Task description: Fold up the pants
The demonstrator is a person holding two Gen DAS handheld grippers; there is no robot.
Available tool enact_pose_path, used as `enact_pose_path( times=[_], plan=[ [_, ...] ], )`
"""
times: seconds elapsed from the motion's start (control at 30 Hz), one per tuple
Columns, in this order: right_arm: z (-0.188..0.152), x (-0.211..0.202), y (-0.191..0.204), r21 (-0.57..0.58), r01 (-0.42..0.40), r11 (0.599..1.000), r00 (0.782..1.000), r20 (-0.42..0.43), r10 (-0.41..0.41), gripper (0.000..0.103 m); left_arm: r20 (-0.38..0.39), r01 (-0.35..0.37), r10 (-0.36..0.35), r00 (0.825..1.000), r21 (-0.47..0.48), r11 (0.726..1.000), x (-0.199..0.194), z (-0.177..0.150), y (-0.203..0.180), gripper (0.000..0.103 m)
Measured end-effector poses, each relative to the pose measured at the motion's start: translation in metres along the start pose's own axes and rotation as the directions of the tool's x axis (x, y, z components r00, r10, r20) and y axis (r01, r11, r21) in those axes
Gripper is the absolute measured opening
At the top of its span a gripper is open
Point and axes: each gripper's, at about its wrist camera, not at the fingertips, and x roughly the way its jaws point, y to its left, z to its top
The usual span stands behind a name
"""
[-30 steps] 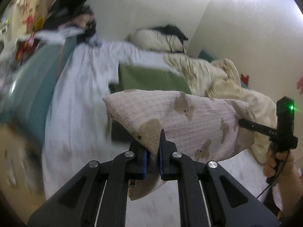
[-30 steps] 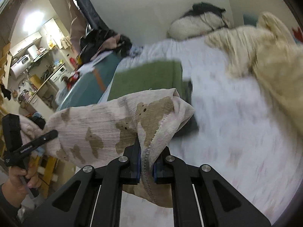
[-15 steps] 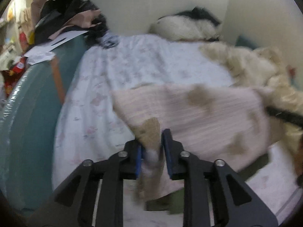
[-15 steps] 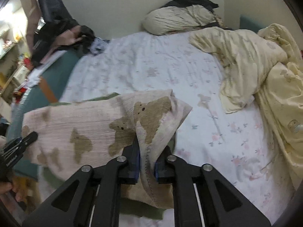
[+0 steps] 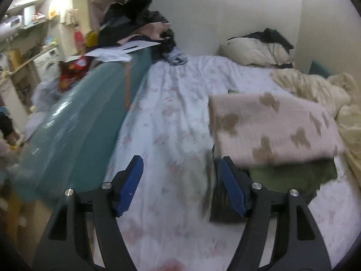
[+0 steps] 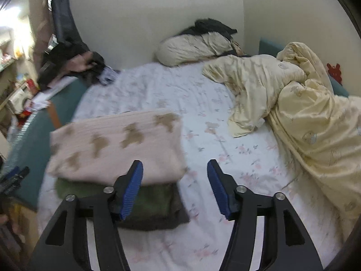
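Lying folded, pants [image 6: 117, 144]; both hand-held grippers [image 5: 180, 185] [image 6: 174, 188] spread; quilt [image 6: 304, 117] fully visible only rightward.

Green garment [image 6: 149, 199] mostly hidden under folded pants [image 6: 117, 149], pants' bear print motion-blurred, shelf clutter [image 5: 27, 20] indistinct

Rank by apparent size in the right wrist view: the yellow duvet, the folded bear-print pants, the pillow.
1. Yellow duvet, largest.
2. Folded bear-print pants.
3. Pillow, smallest, though it lies farthest from the camera, so its true size against the pants is unsure.
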Motion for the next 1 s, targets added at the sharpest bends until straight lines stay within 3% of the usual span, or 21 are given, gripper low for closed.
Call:
enact_pose_path(
  times=[0.07,0.1,0.2,0.3,0.33,0.47,0.7,0.87,1.0],
  plan=[
    [-0.016,-0.023,0.014,-0.016,-0.029,0.999,0.999,0.016,0.029,0.062,0.017,0.047,-0.046,0.999,-0.063,0.997,-0.028,-0.017,0.002,0.07],
    [-0.028,-0.036,0.021,-0.019,-0.049,0.999,0.999,0.022,0.049,0.063,0.029,0.062,-0.06,0.998,-0.075,0.995,-0.04,-0.023,0.002,0.08],
    [-0.057,-0.067,0.037,-0.031,-0.055,0.998,0.997,0.047,0.057,0.08,0.084,0.083,-0.078,0.993,-0.063,0.995,-0.083,-0.05,-0.005,0.103],
    [-0.083,-0.101,0.051,-0.041,-0.108,0.993,0.992,0.065,0.111,0.085,0.1,-0.016,0.014,0.995,0.022,1.0,-0.117,-0.076,-0.022,0.103],
    [-0.089,-0.108,0.053,-0.043,-0.124,0.991,0.99,0.064,0.127,0.087,0.104,-0.017,0.014,0.995,0.031,0.999,-0.125,-0.082,-0.025,0.103],
    [-0.117,-0.147,0.065,-0.06,-0.126,0.99,0.986,0.102,0.131,0.103,0.109,0.03,-0.033,0.994,0.025,0.999,-0.163,-0.103,-0.031,0.103],
    [-0.183,-0.223,0.077,-0.091,-0.124,0.988,0.972,0.187,0.14,0.103,0.223,0.065,-0.066,0.973,0.01,0.998,-0.251,-0.153,-0.027,0.103],
    [-0.231,-0.259,0.064,-0.064,-0.142,0.988,0.973,0.177,0.151,0.103,0.212,0.139,-0.141,0.967,0.025,0.99,-0.294,-0.189,-0.013,0.103],
    [-0.266,-0.281,0.056,-0.052,-0.101,0.994,0.98,0.166,0.108,0.103,0.238,0.13,-0.135,0.962,0.036,0.991,-0.323,-0.222,-0.003,0.103]
  ],
)
